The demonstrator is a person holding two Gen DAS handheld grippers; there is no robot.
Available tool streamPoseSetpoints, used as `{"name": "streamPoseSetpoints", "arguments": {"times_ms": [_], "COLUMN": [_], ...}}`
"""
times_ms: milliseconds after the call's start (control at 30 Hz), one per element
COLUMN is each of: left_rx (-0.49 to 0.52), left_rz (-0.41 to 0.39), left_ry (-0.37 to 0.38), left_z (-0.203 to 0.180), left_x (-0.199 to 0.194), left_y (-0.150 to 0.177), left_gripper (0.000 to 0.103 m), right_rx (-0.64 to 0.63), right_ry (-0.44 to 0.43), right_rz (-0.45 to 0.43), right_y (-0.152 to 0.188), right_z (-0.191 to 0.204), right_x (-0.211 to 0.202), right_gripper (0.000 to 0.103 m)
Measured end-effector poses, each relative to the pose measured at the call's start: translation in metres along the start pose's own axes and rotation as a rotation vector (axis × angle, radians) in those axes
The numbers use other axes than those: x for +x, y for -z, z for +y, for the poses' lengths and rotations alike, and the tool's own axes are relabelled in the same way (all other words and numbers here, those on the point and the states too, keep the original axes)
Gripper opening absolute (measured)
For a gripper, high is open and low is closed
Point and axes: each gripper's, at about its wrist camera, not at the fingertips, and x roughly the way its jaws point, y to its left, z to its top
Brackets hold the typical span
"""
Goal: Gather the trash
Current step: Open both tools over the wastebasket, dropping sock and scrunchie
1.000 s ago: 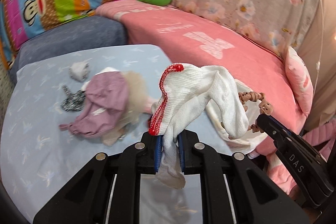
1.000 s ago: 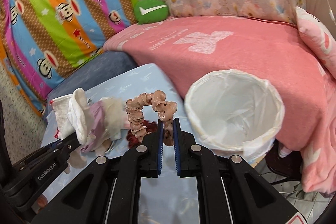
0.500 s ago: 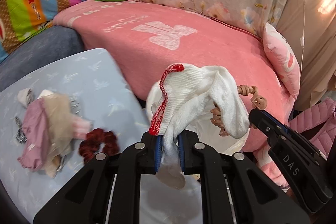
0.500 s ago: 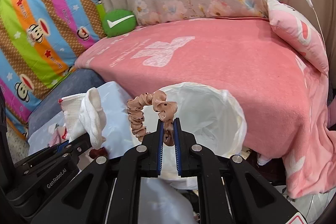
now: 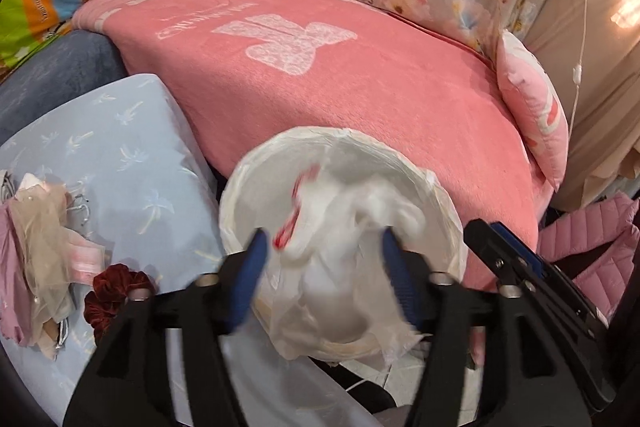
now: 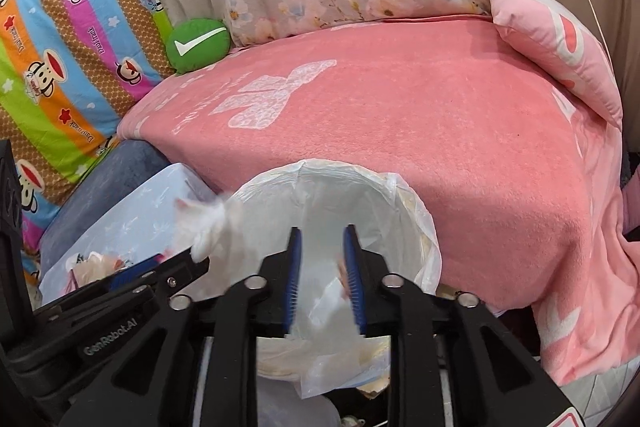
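White knit cloth with red trim, blurred, sits between the spread left tongs, directly over the white plastic-lined bin at lower centre. Right tongs also spread, empty, over the same bin. Dark red scrunchie remains lower left on the pale blue surface, nearer the left tongs.

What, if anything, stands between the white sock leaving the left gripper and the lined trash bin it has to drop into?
Nothing visible does. The left gripper is open directly over the trash bin, and the white sock, blurred, sits between its fingers above the bin's open mouth. The right gripper, also open, hangs beside it, not beneath the sock.
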Motion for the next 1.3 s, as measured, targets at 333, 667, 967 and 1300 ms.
{"name": "streamPoseSetpoints", "arguments": {"times_ms": [333, 667, 967, 1300], "left_rx": [-0.023, -0.058, -0.103, -0.131], "left_rz": [-0.028, -0.062, -0.065, -0.091], "left_ry": [-0.075, -0.154, -0.211, -0.328], "left_z": [0.015, 0.036, 0.062, 0.103], "left_x": [-0.011, -0.033, -0.047, -0.071], "left_y": [0.001, 0.015, 0.027, 0.046], "left_gripper": [0.068, 0.068, 0.069, 0.087], "right_rx": [-0.006, -0.066, -0.119, -0.18], "right_ry": [-0.015, -0.045, -0.082, -0.141], "right_rz": [0.001, 0.017, 0.039, 0.076], "right_y": [0.008, 0.028, 0.041, 0.057], "right_z": [0.01, 0.041, 0.071, 0.111], "right_x": [-0.012, -0.026, -0.034, -0.033], "right_gripper": [0.047, 0.051, 0.054, 0.058]}}
